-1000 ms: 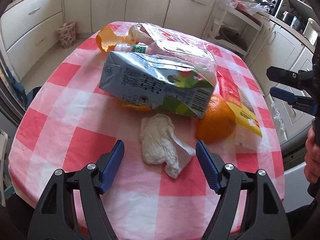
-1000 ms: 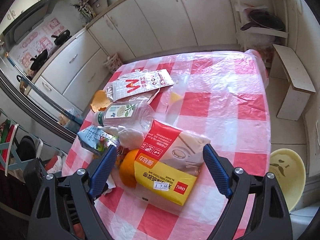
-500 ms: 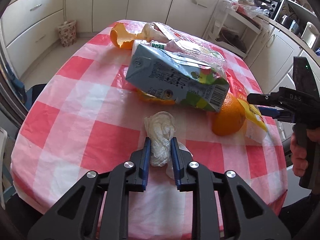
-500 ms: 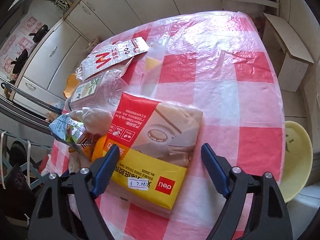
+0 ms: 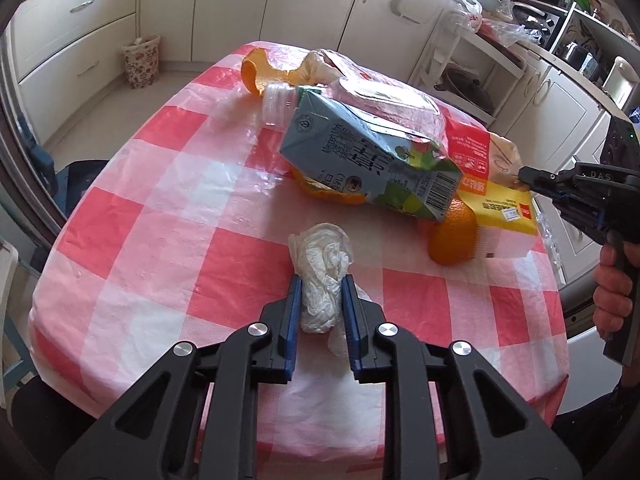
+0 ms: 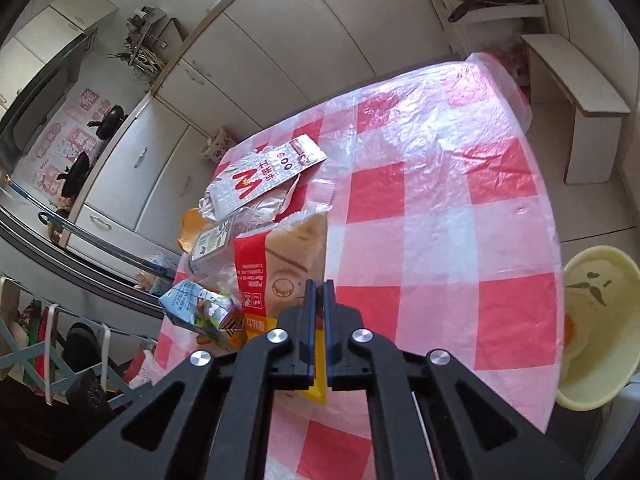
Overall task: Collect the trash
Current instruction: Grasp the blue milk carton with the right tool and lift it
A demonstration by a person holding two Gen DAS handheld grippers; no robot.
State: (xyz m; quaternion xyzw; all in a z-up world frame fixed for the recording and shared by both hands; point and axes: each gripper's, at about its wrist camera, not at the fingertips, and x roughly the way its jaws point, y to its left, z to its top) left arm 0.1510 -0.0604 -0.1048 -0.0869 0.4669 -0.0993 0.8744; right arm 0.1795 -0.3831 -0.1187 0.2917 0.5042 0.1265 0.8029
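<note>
My left gripper [image 5: 320, 286] is shut on a crumpled white tissue [image 5: 322, 268] at the table's near side. Behind it lie a blue-green juice carton [image 5: 368, 160], an orange [image 5: 452, 236], an orange peel [image 5: 256, 68], a clear plastic bottle [image 5: 276, 100] and a red-yellow tissue pack [image 5: 496, 184]. My right gripper [image 6: 319, 292] is shut on the tissue pack's [image 6: 288, 268] wrapper; it also shows in the left wrist view [image 5: 528, 178]. The carton [image 6: 200, 308] and a paper food bag [image 6: 260, 180] show in the right wrist view.
The red-and-white checked tablecloth [image 5: 160, 200] covers the table. A yellow bin [image 6: 592, 328] stands on the floor beside the table. A small floral bin [image 5: 140, 60] stands by the cabinets. A white bench [image 6: 576, 92] is past the far end.
My right gripper has closed from wide open onto the tissue pack. My left gripper shut on the tissue half a second ago and still holds it.
</note>
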